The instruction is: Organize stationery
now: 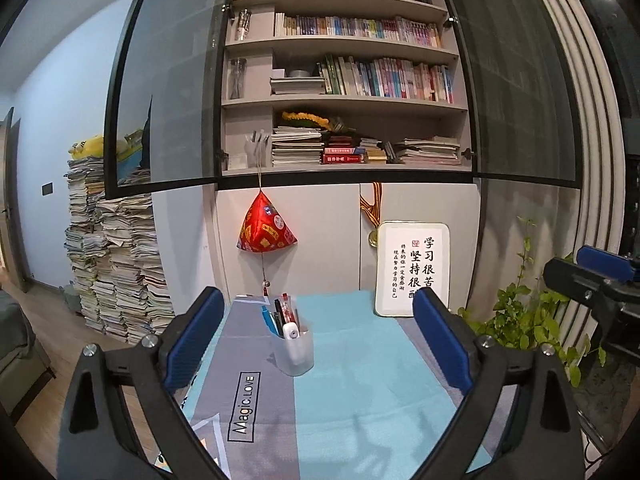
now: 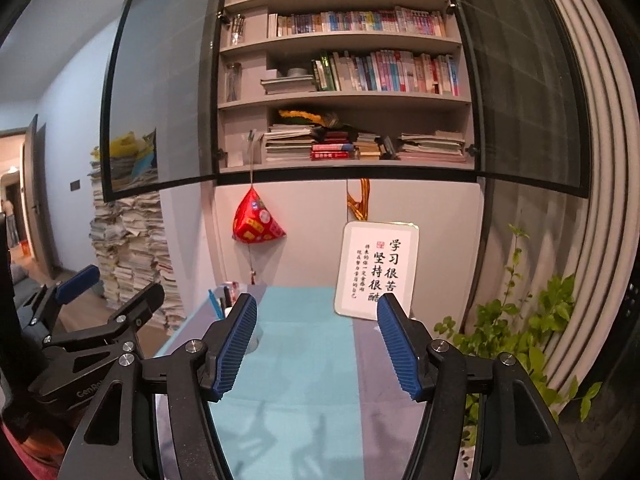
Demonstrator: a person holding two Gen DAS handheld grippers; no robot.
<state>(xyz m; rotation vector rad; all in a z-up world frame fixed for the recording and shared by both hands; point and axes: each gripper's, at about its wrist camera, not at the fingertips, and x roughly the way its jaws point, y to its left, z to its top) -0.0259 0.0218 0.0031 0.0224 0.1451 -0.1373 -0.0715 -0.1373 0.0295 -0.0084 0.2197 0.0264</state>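
A translucent pen holder (image 1: pixel 291 350) stands on the table's blue and grey cloth (image 1: pixel 352 380). It holds several pens (image 1: pixel 280 312) and a white correction tape (image 1: pixel 291 334). My left gripper (image 1: pixel 320 324) is open and empty, above the near part of the table, with the holder between and beyond its blue pads. My right gripper (image 2: pixel 318 332) is open and empty over the cloth (image 2: pixel 296 380). In the right wrist view the holder (image 2: pixel 253 340) is mostly hidden behind the left finger, with pen tips (image 2: pixel 224 300) showing above it.
A white framed calligraphy sign (image 1: pixel 412 268) leans on the cabinet at the table's back. A red pyramid ornament (image 1: pixel 266 226) hangs from the bookshelf (image 1: pixel 344 100). A leafy plant (image 1: pixel 520 316) stands to the right. Tall paper stacks (image 1: pixel 116 264) stand on the floor at the left.
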